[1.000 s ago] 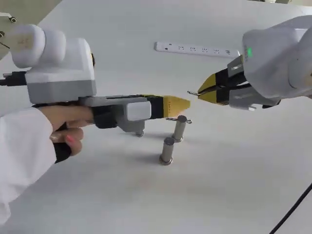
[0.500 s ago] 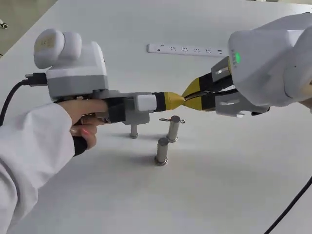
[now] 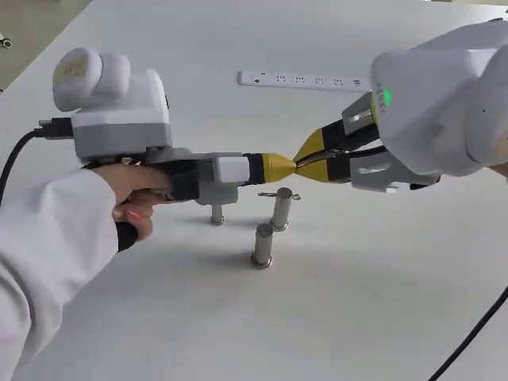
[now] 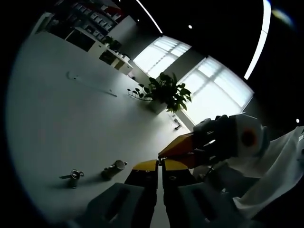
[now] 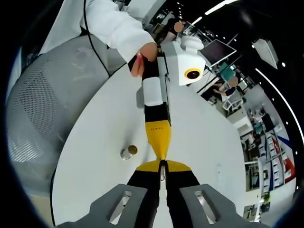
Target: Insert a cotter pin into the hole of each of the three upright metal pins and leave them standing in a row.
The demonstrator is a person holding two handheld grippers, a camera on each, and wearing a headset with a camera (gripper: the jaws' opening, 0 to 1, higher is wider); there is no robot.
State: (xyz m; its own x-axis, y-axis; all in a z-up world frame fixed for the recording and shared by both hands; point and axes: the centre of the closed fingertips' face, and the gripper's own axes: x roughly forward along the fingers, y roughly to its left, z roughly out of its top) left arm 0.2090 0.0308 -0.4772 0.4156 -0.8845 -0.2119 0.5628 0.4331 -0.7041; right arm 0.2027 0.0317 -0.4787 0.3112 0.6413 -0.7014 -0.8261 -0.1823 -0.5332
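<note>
Head view: left gripper [image 3: 289, 165], right gripper [image 3: 301, 164] tip-to-tip above metal pins [image 3: 263, 244]. Both closed, right pinching cotter pin [image 5: 163, 173]. Seat left's grip before right releases.

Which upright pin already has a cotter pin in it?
The rightmost pin: a cotter pin crosses its top; front pin bare, top of left pin hidden.

I see a broad white workbench [image 3: 159, 317] with a white power strip [image 3: 305, 79] lying across its far side. Beyond it, a leafy potted plant [image 4: 166, 92] stands before tall bright windows [image 4: 209, 92], under a dark ceiling with long light strips [image 4: 256, 42]. A grey mesh chair [image 5: 42, 118] sits just beside the bench.
</note>
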